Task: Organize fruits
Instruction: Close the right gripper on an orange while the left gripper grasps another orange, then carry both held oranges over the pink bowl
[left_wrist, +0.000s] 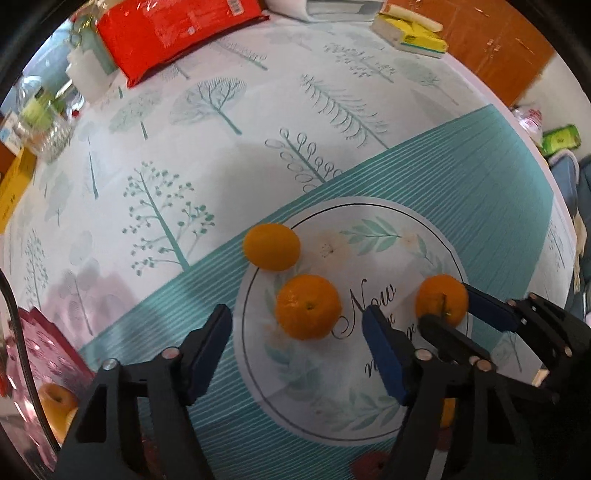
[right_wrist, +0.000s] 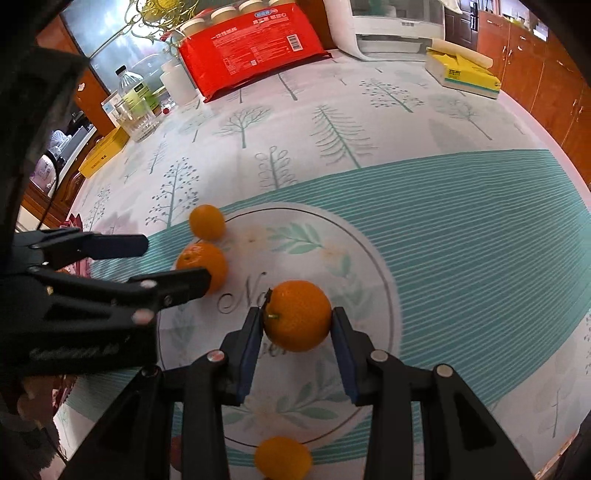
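Observation:
Several oranges lie on a round white printed circle (left_wrist: 373, 236) of the tablecloth. My right gripper (right_wrist: 297, 325) is shut on one orange (right_wrist: 297, 315) with a short stem, resting on the circle; it also shows in the left wrist view (left_wrist: 441, 304). My left gripper (left_wrist: 297, 325) is open and empty, its fingers either side of a second orange (left_wrist: 308, 312) just ahead of them. A third orange (left_wrist: 271, 246) sits on the circle's far left rim. A fourth orange (right_wrist: 283, 459) lies at the near rim under the right gripper.
A pink fruit bag (left_wrist: 40, 354) with an apple (left_wrist: 55, 400) lies at the near left. A red packet (right_wrist: 251, 44), bottles and a glass jar (right_wrist: 138, 110), a yellow box (right_wrist: 103, 153) and a tissue pack (right_wrist: 461, 75) stand at the far side of the table.

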